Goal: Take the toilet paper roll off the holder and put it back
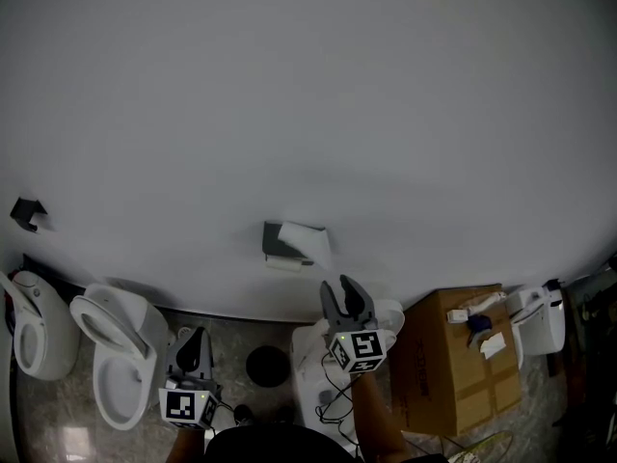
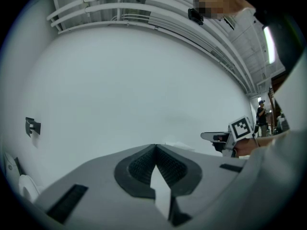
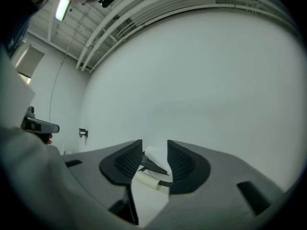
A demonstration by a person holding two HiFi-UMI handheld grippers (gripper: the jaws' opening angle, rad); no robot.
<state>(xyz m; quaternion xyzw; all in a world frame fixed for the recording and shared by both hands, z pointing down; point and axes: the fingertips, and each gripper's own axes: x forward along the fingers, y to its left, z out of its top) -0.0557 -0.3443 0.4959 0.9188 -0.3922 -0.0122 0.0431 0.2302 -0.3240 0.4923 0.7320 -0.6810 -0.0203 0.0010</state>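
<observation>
**Toilet paper roll (image 1: 285,263) on holder, neither gripper on it**

- Roll hangs on the underside of the dark holder (image 1: 273,240), which is mounted on the wall (image 1: 308,114). It looks slim.
- Long axis is level and runs along the wall, left-right in the head view. In the right gripper view it slants down to the right, with the open core end facing lower right.
- White sheet (image 1: 307,240) drapes over the holder's top right. Can't tell if it's a paper tail or a cover.
- Right gripper (image 1: 339,292): below and right of the holder, near but clear of it. Jaws are apart with nothing clamped. Roll and holder show through the gap, beyond the tips.
- Left gripper (image 1: 196,336): well below and left of the holder. Jaw tips are pressed together and empty.
- Writing: the cardboard box (image 1: 453,374), low and right of the holder, has side print too small to read. The marker cubes carry only black-and-white squares.
</observation>
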